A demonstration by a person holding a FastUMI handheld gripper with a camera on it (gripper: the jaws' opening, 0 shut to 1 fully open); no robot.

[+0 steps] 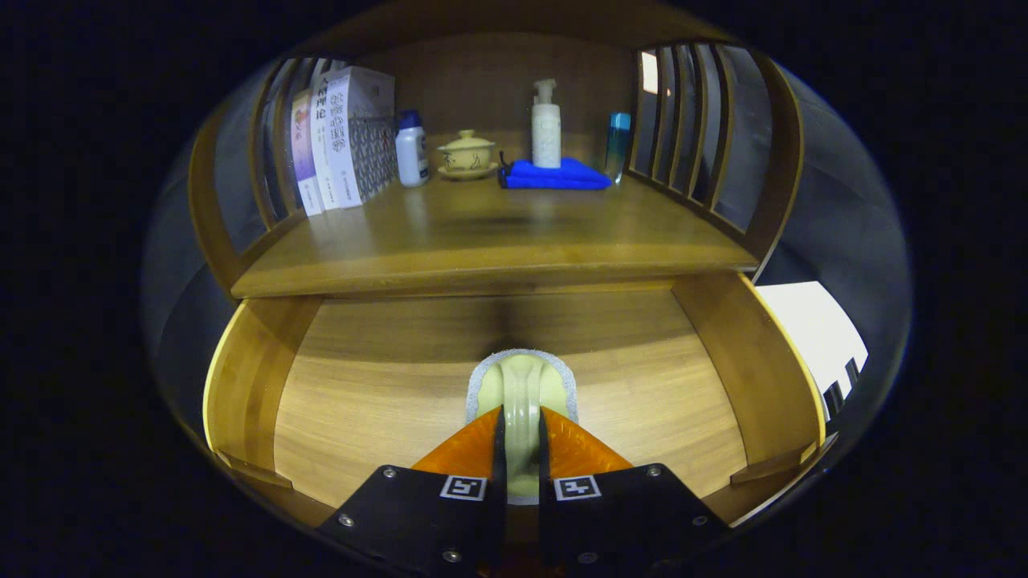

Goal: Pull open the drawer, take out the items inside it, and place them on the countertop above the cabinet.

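Fingers [522, 437] pinch the pale sponge's [522, 385] raised middle ridge over the open drawer [369, 401].

My gripper [522, 437] has both fingers pressed on the raised central ridge of a pale cream-green oval object with a grey, foam-like rim [522, 384], holding it over the open wooden drawer [249, 377]. The object's rounded far end reaches beyond my fingertips, its near end sits between them, and I cannot tell whether it touches the drawer's floor. The drawer is a light-wood box with rounded side walls, pulled well out from under the wooden countertop of the cabinet [482, 241], its plank floor bare around the held object. The countertop lies just beyond and above the drawer.
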